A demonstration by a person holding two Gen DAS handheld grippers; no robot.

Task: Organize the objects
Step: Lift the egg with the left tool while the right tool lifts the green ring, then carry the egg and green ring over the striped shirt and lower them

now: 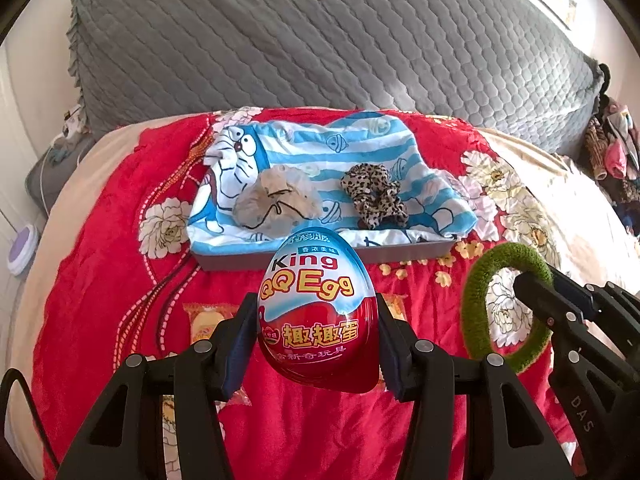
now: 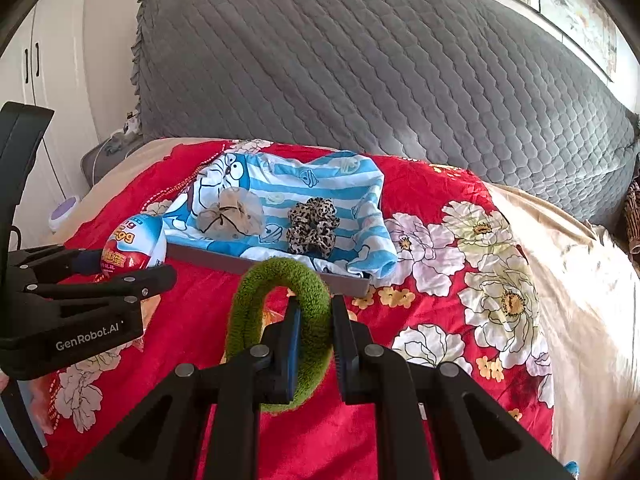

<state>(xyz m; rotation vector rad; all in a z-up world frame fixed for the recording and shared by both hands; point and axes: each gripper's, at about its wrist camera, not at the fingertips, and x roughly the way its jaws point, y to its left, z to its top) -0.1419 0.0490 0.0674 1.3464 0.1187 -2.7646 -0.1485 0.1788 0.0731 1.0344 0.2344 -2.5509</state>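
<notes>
My left gripper [image 1: 318, 312] is shut on a red and blue King QQ Egg toy egg [image 1: 318, 308] and holds it above the red quilt, in front of the tray; the egg also shows in the right wrist view [image 2: 134, 246]. My right gripper [image 2: 316, 312] is shut on a fuzzy green hair ring [image 2: 276, 280], also seen at right in the left wrist view [image 1: 480, 280]. A grey tray [image 1: 224, 262] lined with a blue striped Doraemon cloth [image 1: 320, 148] holds a beige scrunchie [image 1: 276, 198] and a leopard scrunchie [image 1: 376, 194].
A red floral quilt [image 2: 440, 248] covers the bed. A grey quilted headboard cushion [image 1: 320, 40] stands behind the tray. Snack packets [image 1: 204, 320] lie on the quilt under my left gripper. Clothes [image 1: 616, 148] pile at far right. A purple-topped round device [image 1: 22, 248] sits left.
</notes>
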